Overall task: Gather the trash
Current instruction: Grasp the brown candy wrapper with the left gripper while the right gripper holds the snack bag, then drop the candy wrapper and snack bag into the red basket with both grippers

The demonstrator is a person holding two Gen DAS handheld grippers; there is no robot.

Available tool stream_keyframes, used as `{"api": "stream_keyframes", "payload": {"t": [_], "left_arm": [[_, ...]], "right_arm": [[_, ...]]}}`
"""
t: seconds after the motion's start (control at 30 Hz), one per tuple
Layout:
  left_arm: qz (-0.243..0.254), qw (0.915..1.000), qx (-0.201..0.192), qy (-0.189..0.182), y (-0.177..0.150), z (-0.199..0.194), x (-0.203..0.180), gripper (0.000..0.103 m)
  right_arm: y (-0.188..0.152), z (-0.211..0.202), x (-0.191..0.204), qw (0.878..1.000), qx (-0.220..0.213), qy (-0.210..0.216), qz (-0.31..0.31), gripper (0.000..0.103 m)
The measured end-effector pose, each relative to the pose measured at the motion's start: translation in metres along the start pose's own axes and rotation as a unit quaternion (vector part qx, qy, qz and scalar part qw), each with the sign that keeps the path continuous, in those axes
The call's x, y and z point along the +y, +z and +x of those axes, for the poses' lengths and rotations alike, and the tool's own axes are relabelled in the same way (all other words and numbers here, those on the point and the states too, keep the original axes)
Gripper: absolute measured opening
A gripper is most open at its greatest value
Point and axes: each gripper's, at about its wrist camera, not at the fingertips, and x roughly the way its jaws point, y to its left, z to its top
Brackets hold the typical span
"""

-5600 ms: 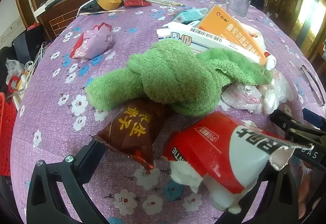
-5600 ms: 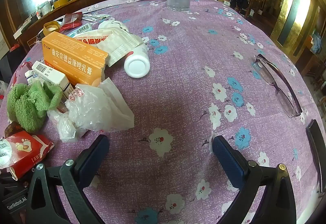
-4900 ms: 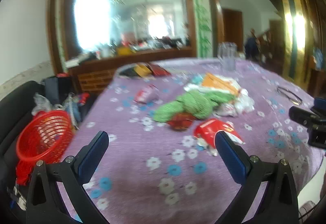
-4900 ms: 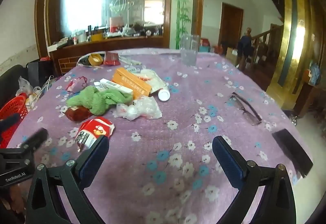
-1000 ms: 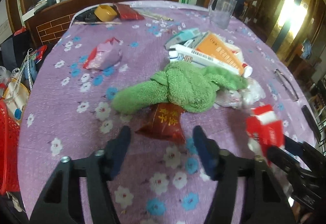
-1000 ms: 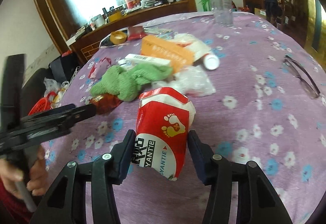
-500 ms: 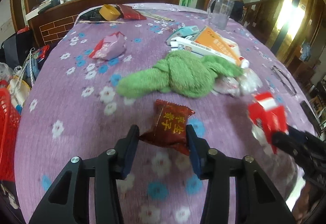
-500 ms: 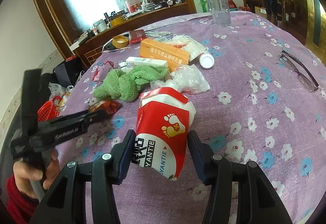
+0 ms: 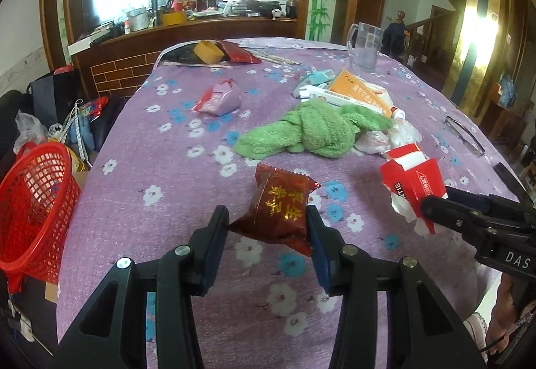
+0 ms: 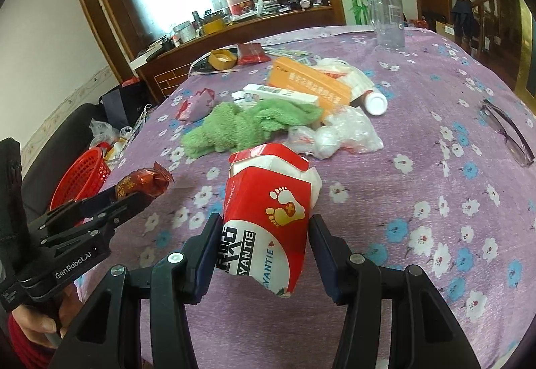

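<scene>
Since a second ago your left hand-held gripper [image 9: 268, 228] has closed on the dark red snack wrapper [image 9: 278, 204] and lifted it off the tabletop [image 9: 150, 168], clear of the green cloth [image 9: 315, 131]. Your right hand-held gripper [image 10: 264, 235] is clamped on the torn red-and-white packet [image 10: 268, 211], also raised. You are at the carry step, I judge; next, swing both toward the red basket [image 9: 30, 204] at the left edge of the frame and release over its mouth. Only the left view shows the basket's open rim; only the right view shows the packet's printed front.
</scene>
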Motion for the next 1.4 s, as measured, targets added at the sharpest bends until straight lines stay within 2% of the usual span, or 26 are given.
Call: {"api": "stream_keyframes", "payload": {"t": [0.47, 0.73, 0.83, 1.03, 1.27, 1.4], "left_arm": [[-0.023, 0.9997, -0.007, 0.004, -0.003, -0.009, 0.02, 0.045], [-0.05, 0.9981, -0.031, 0.017, 0.005, -0.03, 0.048, 0.045], [-0.067, 0.9964, -0.044, 0.029, 0.009, -0.042, 0.07, 0.045], [-0.106, 0.9893, -0.062, 0.079, 0.006, -0.064, 0.128, 0.045], [-0.168, 0.9744, -0.059, 0.137, -0.013, -0.08, 0.21, 0.045], [-0.191, 0.967, -0.054, 0.16, -0.021, -0.084, 0.245, 0.045]], "right_arm": [[0.001, 0.01, 0.016, 1.0, 0.013, 0.003, -0.023, 0.057], [0.011, 0.019, 0.043, 0.998, 0.027, 0.019, -0.054, 0.057], [0.018, 0.022, 0.058, 0.997, 0.029, 0.028, -0.07, 0.057], [0.042, 0.031, 0.105, 0.992, 0.034, 0.058, -0.109, 0.057], [0.063, 0.056, 0.18, 0.98, 0.053, 0.117, -0.152, 0.057], [0.07, 0.076, 0.228, 0.972, 0.065, 0.146, -0.172, 0.057]]}}
